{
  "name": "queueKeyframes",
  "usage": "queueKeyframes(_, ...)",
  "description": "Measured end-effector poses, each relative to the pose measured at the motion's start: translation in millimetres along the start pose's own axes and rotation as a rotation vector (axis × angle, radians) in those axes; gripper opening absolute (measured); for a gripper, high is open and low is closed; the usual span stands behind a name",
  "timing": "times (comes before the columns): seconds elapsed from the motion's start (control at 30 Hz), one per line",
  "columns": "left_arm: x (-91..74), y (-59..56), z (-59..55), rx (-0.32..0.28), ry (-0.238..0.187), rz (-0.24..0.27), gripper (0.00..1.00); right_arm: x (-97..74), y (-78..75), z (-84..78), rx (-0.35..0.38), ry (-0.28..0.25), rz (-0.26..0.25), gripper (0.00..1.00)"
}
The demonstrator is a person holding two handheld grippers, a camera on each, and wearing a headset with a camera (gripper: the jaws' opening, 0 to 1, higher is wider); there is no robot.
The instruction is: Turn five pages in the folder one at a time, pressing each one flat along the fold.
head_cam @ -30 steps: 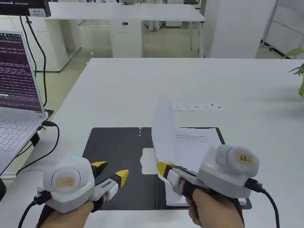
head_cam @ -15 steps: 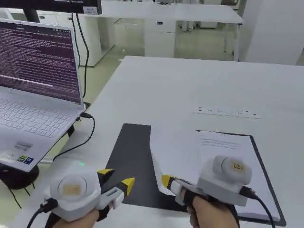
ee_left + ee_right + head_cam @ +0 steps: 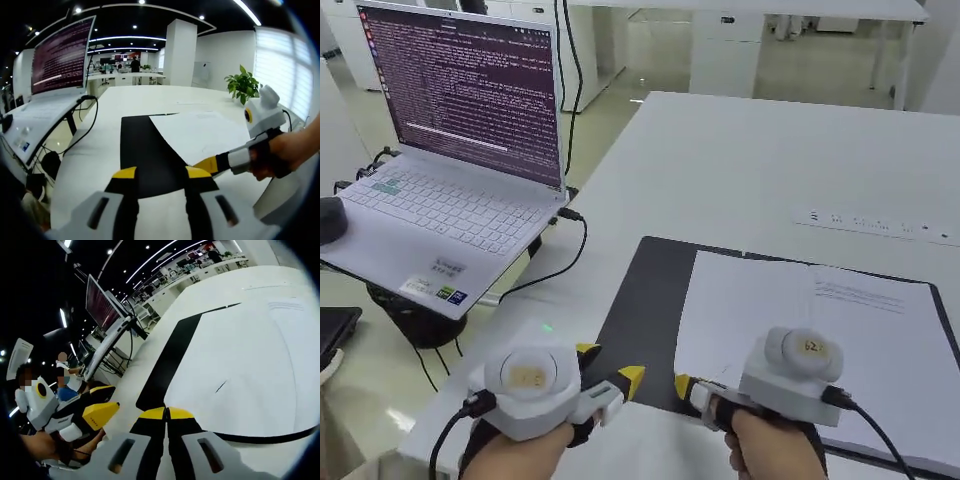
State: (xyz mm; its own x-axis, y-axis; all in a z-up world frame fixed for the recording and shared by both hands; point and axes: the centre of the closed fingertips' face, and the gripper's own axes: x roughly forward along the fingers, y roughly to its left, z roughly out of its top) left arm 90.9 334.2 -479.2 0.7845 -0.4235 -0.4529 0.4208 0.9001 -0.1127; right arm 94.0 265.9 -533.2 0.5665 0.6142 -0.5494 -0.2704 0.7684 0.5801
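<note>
My right tool point(image 3: 682, 386) pinches shut on the near corner of the page point(image 3: 790, 320) over the black folder point(image 3: 645, 300), my left tool point(image 3: 610, 365) just beside it (jaws apart, empty).

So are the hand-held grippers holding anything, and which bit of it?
The right hand-held gripper is shut and seems to pinch the white page by its near corner. The left hand-held gripper is open and holds nothing.

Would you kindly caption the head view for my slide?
Right tool pinches a page over the open black folder; left tool open, laptop alongside.
</note>
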Motion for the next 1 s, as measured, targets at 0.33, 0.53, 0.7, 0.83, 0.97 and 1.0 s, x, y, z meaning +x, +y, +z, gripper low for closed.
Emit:
queueKeyframes(0.33, 0.6, -1.1, -8.8, 0.000, 0.029, -0.001, 0.34, 17.9, -13.4, -12.7, -0.004, 0.039, -0.025, 0.00)
queueKeyframes(0.53, 3.7, -3.2, -10.3, 0.010, 0.038, -0.006, 0.34, 18.3, -11.6, -22.7, 0.001, 0.062, -0.004, 0.00)
queueKeyframes(0.7, 6.5, -5.9, -8.7, 0.014, 0.040, -0.010, 0.34, 11.1, -7.4, -21.5, -0.003, 0.040, 0.012, 0.00)
queueKeyframes(0.83, 14.2, -11.9, -7.1, 0.022, 0.044, -0.022, 0.34, 0.3, -8.5, -16.6, 0.015, 0.008, 0.019, 0.00)
queueKeyframes(0.97, 27.0, -22.4, -3.8, 0.033, 0.051, -0.042, 0.34, -18.6, -11.5, -7.6, 0.033, -0.034, 0.019, 0.00)
queueKeyframes(1.0, 30.1, -24.9, -4.0, 0.039, 0.057, -0.046, 0.34, -22.1, -13.7, -5.4, 0.036, -0.044, 0.018, 0.00)
